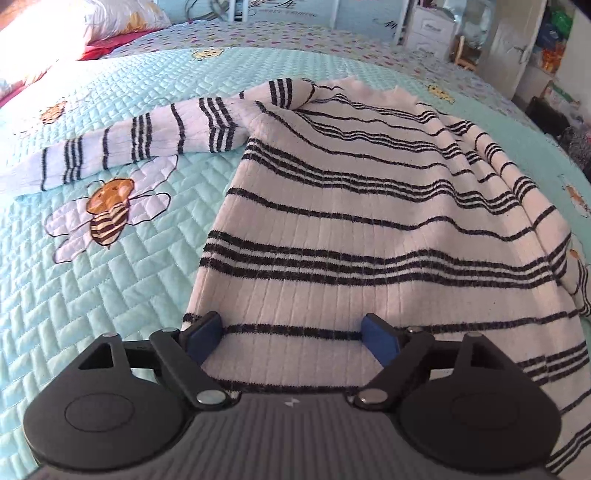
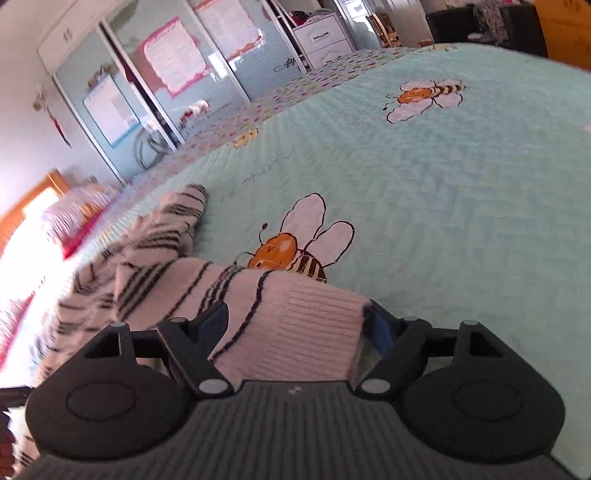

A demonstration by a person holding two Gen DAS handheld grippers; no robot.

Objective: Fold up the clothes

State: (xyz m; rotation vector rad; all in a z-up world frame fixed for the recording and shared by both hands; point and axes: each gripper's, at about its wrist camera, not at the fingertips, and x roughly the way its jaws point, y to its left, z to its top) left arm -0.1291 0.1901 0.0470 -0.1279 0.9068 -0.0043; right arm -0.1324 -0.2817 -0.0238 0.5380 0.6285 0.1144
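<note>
A white sweater with black stripes (image 1: 369, 206) lies spread on the bed, one sleeve (image 1: 122, 147) stretched to the left. My left gripper (image 1: 291, 336) is open over the sweater's near hem, its blue pads (image 1: 380, 339) on either side of the fabric. In the right wrist view the other sleeve's ribbed cuff (image 2: 295, 332) lies between the fingers of my right gripper (image 2: 299, 328), which stand wide apart. The rest of the sweater (image 2: 147, 251) is bunched to the left.
The bed has a light blue quilted cover (image 1: 92, 277) with embroidered bees (image 2: 291, 251). Pillows (image 1: 92, 22) lie at its head. Sliding wardrobe doors (image 2: 166, 81) and a white drawer cabinet (image 2: 321, 40) stand beyond the bed.
</note>
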